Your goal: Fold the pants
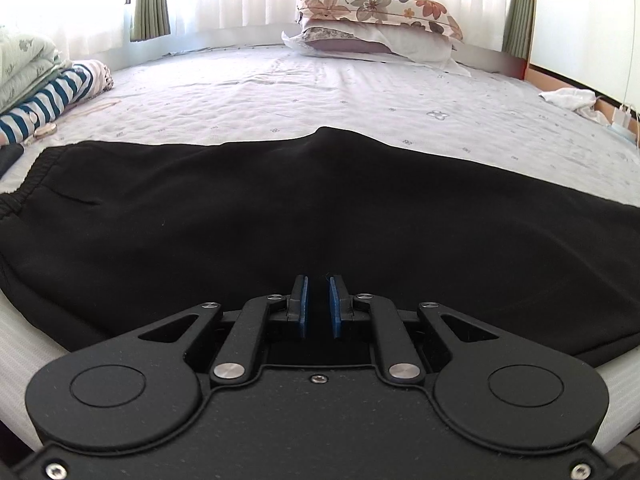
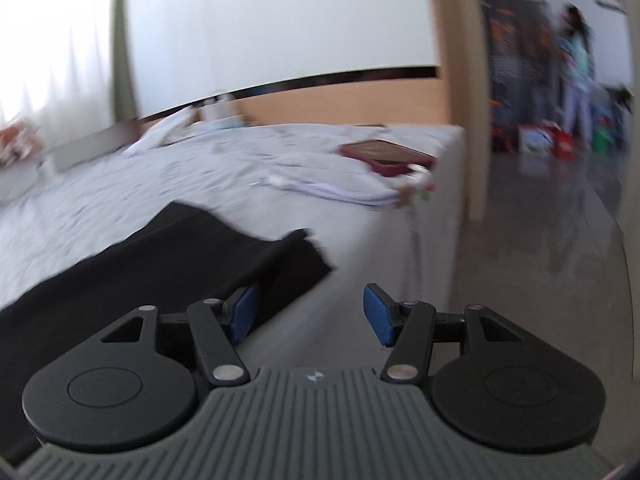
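Observation:
Black pants [image 1: 280,216] lie flat across the near edge of the bed, waistband at the left. My left gripper [image 1: 319,306] hovers at the near edge of the pants, its blue pads close together with a narrow gap and nothing seen between them. In the right wrist view, which is blurred, the leg end of the pants [image 2: 208,252] lies on the bed near its corner. My right gripper [image 2: 312,314] is open and empty, just off the leg end, above the bed's side.
The bed [image 1: 280,92] has a pale patterned sheet. Stacked pillows [image 1: 372,28] lie at the far end, folded bedding and striped cloth [image 1: 48,96] at the left. A reddish flat object [image 2: 386,154] and white cloth [image 2: 340,184] lie near the bed corner. Floor [image 2: 540,260] is at the right.

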### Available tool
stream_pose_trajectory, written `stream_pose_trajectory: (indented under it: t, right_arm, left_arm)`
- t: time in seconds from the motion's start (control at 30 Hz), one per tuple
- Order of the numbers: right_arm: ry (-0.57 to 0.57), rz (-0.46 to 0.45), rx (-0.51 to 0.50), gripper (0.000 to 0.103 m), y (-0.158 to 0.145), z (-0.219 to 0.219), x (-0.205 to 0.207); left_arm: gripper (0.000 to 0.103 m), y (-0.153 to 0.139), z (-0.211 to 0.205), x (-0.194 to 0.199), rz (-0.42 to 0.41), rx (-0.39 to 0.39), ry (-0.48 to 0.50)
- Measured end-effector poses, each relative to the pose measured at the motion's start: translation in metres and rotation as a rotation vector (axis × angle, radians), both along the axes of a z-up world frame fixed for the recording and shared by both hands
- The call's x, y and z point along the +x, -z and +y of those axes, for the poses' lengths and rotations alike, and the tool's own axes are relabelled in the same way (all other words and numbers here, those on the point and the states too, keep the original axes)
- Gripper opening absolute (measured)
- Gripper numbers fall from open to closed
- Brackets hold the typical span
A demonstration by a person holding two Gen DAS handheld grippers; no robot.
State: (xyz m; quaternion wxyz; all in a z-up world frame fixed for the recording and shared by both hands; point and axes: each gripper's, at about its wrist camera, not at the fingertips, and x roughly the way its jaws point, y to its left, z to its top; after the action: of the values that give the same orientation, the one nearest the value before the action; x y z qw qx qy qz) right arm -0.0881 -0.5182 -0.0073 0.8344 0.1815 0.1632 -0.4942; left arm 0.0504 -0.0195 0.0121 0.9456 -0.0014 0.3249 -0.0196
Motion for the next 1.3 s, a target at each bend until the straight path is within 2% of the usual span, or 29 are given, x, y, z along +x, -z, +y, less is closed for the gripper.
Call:
stream_pose_trajectory:
  t: [0.07, 0.13, 0.27, 0.33, 0.4, 0.5, 0.6, 0.7, 0.93, 1.0, 1.17, 1.3]
  right_arm:
    - [0.054, -0.040, 0.029, 0.079, 0.002, -0.007, -0.011]
    - [0.078, -0.071, 0.033, 0.080, 0.002, -0.007, -0.018]
    - [0.113, -0.170, -0.021, 0.080, -0.004, 0.001, -0.030]
    - [0.099, -0.247, -0.021, 0.080, -0.008, 0.005, -0.038]
    - [0.034, -0.290, 0.027, 0.081, -0.008, 0.002, -0.036]
    - [-0.074, -0.280, 0.097, 0.081, -0.004, 0.003, -0.021]
    - [-0.129, -0.210, 0.088, 0.082, -0.003, 0.009, 0.000]
    - [-0.124, -0.151, 0.085, 0.085, -0.002, 0.011, 0.015]
    - [-0.095, -0.135, 0.108, 0.086, -0.002, -0.005, 0.026]
    - [-0.077, -0.138, 0.090, 0.079, -0.003, -0.004, 0.023]
    - [-0.085, -0.118, 0.041, 0.069, -0.005, 0.008, 0.019]
    - [-0.118, -0.087, 0.012, 0.067, -0.005, 0.015, 0.024]
  left_arm:
    - [0.013, 0.001, -0.001, -0.001, -0.002, 0.002, -0.003]
    - [0.013, 0.001, -0.001, -0.002, -0.001, -0.002, -0.009]
    - [0.013, 0.000, -0.002, -0.002, -0.002, -0.008, -0.017]
    - [0.013, -0.001, -0.002, -0.002, -0.003, -0.012, -0.019]
    - [0.013, 0.000, -0.001, -0.002, -0.003, -0.016, -0.021]
    - [0.013, 0.000, 0.000, -0.002, -0.003, -0.017, -0.022]
    - [0.013, 0.000, 0.000, -0.002, -0.003, -0.018, -0.022]
    - [0.013, 0.000, 0.000, -0.003, -0.005, -0.016, -0.021]
    - [0.013, 0.000, -0.004, -0.005, -0.013, 0.004, -0.021]
    - [0.013, 0.000, -0.004, -0.005, -0.015, 0.008, -0.021]
    - [0.013, 0.000, -0.005, -0.005, -0.014, 0.003, -0.025]
    - [0.013, 0.000, -0.005, -0.005, -0.013, 0.004, -0.023]
